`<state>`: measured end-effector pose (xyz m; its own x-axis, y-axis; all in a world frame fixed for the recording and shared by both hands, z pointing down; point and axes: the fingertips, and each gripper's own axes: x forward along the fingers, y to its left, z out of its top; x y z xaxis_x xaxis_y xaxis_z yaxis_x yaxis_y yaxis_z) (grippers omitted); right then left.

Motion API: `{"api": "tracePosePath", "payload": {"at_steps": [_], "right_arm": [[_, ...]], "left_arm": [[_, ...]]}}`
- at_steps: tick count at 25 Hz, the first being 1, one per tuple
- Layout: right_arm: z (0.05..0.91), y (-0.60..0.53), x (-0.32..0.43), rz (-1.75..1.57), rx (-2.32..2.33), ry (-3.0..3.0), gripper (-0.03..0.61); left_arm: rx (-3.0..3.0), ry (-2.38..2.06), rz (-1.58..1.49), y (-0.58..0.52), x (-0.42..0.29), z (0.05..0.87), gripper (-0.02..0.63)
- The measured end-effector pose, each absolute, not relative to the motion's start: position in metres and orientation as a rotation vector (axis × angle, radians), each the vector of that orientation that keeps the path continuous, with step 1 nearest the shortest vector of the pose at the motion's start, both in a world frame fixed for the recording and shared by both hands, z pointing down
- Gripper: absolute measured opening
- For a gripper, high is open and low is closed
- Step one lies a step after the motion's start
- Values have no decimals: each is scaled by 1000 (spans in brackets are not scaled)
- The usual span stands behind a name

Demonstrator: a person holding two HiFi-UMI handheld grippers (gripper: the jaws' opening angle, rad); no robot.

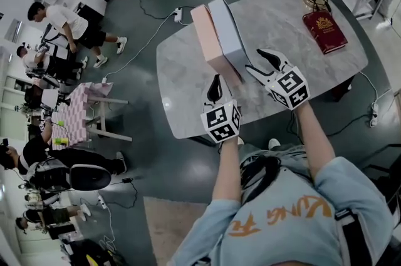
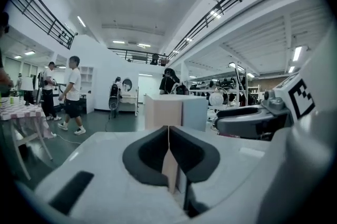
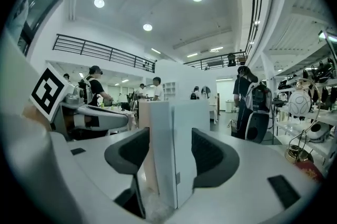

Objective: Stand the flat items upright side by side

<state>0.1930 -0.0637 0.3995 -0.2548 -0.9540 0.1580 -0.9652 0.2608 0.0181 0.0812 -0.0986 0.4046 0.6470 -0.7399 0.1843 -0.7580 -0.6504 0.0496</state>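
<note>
We see two flat boxes standing up on their long edges near the middle of the gray table. The pink box and the blue box stand side by side, touching or almost touching. So we think this part of the job is nearly done and we are just checking that the boxes stay up. Our left gripper has its jaws closed tight together, with nothing between them. It sits right by the near end of the pink box, and we cannot tell if it touches. Our right gripper has its jaws partly apart, and the near end of the blue box stands between them. One pad is right against the box, but we see a gap on the other side. So we think it is not squeezing the box. A red book lies flat on the table, far off to the right and well apart from the boxes. Next, we think we should slide the right jaws back off the blue box without bumping it, because one small push could tip both boxes over. Then the red book could be the next thing to stand up beside them.
</note>
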Motion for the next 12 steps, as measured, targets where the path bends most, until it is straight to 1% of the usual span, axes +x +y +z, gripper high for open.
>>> {"api": "tracePosePath", "payload": {"at_steps": [3, 6, 11, 12], "right_arm": [[387, -57, 194, 99, 1876, -2384, 224], [388, -54, 196, 103, 1909, -2317, 166], [375, -47, 196, 122, 2034, -2272, 11], [370, -46, 193, 119, 2054, -2278, 3]], "left_arm": [[2767, -1279, 155, -99, 78, 387, 12], [2831, -1211, 86, -94, 79, 373, 12], [2942, -1080, 40, -87, 83, 349, 12], [2958, -1077, 37, -89, 81, 343, 12]]}}
